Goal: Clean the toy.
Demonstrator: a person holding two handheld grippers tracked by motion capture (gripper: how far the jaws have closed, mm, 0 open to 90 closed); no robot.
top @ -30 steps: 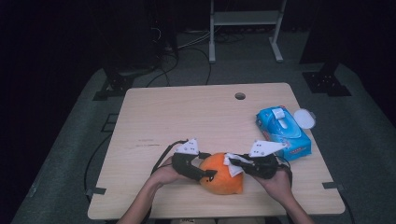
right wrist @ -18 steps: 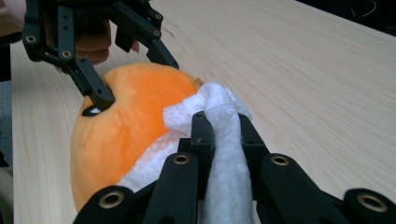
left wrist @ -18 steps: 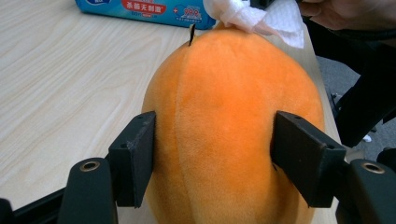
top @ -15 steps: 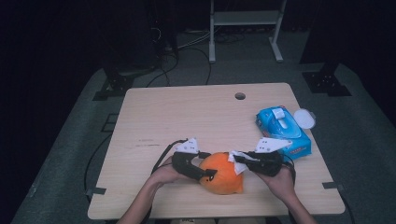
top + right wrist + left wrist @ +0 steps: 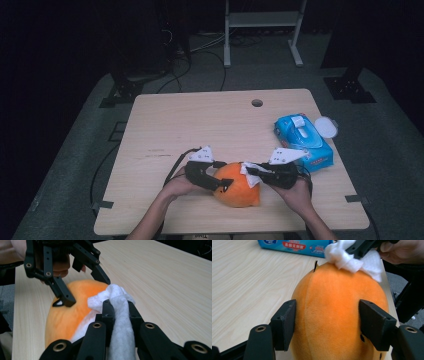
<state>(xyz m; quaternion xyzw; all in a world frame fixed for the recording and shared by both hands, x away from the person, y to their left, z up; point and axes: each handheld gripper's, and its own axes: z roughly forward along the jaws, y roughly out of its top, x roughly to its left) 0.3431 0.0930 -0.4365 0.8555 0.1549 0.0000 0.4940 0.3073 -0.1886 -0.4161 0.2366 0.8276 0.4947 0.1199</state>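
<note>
A light wooden table (image 5: 190,125) with a round cable hole (image 5: 257,103) carries an orange plush toy (image 5: 239,189), which lies between the left gripper's jaws. A blue wet-wipe pack (image 5: 303,140) lies beyond the right gripper's jaws, its round white lid (image 5: 326,126) flipped open at the table's edge.

Both forearms are reaching in from the near edge, hands low and close together. The left tongs (image 5: 223,186) are lying level, their jaws pressing the sides of an orange plush fruit (image 5: 337,315), having just been closing. The right tongs (image 5: 117,306) are facing them, clamping a white tissue wad (image 5: 120,315).
</note>
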